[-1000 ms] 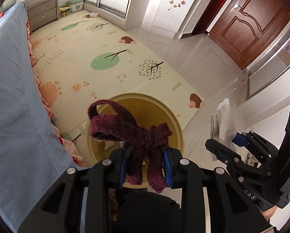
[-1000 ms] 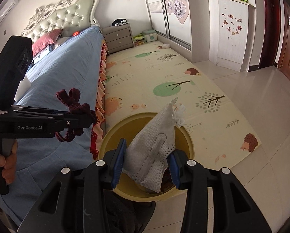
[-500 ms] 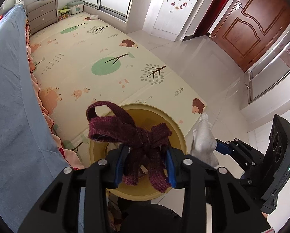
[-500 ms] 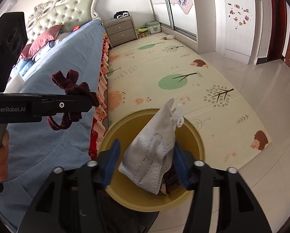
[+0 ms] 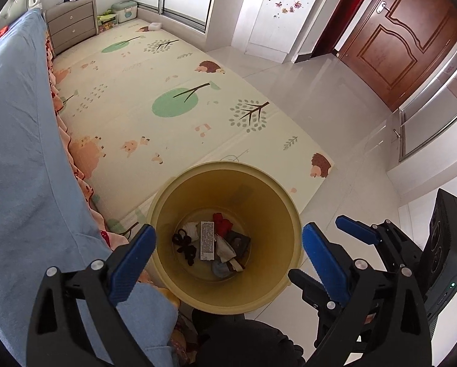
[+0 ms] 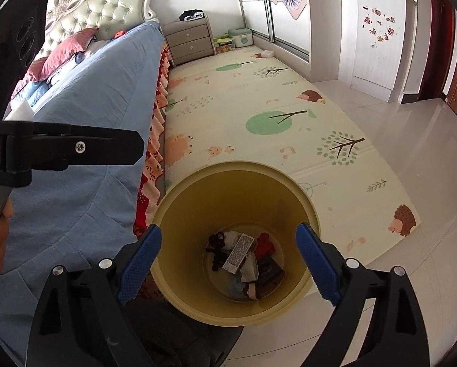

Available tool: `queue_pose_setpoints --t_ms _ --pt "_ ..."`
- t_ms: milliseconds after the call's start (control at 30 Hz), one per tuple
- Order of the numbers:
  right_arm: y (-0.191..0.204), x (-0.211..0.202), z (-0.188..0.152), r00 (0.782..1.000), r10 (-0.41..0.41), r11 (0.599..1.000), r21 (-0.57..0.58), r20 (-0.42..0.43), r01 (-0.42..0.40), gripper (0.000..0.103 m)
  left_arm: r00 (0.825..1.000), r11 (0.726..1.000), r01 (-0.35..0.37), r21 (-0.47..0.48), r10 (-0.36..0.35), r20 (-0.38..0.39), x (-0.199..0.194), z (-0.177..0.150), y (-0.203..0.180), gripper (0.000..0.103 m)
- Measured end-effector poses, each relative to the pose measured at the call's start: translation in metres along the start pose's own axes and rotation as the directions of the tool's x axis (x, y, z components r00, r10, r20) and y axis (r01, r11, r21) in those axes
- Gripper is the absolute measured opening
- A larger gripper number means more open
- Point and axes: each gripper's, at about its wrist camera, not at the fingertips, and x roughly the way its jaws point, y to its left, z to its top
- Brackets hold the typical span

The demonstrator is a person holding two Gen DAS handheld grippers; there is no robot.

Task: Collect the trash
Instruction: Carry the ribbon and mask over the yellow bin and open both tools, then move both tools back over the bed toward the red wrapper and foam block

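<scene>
Fingers of the left gripper (image 5: 228, 250) and the right gripper (image 6: 228, 260) are spreading apart, nothing between them, both above the yellow bin (image 5: 271, 189). Trash (image 5: 211, 244) lies at the bin's bottom: dark knitted bow, box, crumpled scraps. Blue bedspread (image 6: 84, 140) just beside.

Bin (image 5: 225, 183) below both open jaws, trash (image 5: 211, 246) in its bottom; bed (image 5: 17, 153) left of them; mat (image 5: 173, 98) beyond.
</scene>
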Motion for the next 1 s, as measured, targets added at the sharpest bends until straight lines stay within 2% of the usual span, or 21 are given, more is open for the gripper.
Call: queue_pose_setpoints --t_ms 267,467,633,733,867,1000 --pt "0.007 -0.018 0.004 1.000 -0.008 1.000 -0.009 0.030 0.008 0.086 0.998 1.000 0.007 0.020 -0.008 0.066 -0.030 -0.005 -0.006 0.096" --pt "0.020 -0.035 0.011 0.997 0.006 1.000 -0.026 0.071 -0.004 0.087 0.993 0.999 -0.043 0.027 0.039 0.111 -0.061 -0.017 0.006 0.096" --pt "0.044 -0.047 0.019 0.994 0.034 0.997 -0.067 0.101 -0.028 0.087 0.982 0.997 -0.082 0.009 0.079 0.172 -0.099 -0.033 0.024 0.096" --pt "0.064 -0.056 0.024 0.990 0.060 0.993 -0.106 0.125 -0.046 0.087 0.965 0.992 -0.122 -0.011 0.122 0.231 -0.126 -0.048 0.038 0.096" --pt "0.095 -0.068 0.033 0.979 0.116 0.984 -0.151 0.168 -0.090 0.088 0.934 0.982 -0.175 -0.065 0.187 0.305 -0.165 -0.071 0.065 0.096" --pt "0.132 -0.077 0.042 0.957 0.201 0.966 -0.207 0.209 -0.158 0.089 0.901 0.964 -0.226 -0.139 0.261 0.348 -0.201 -0.094 0.096 0.096"
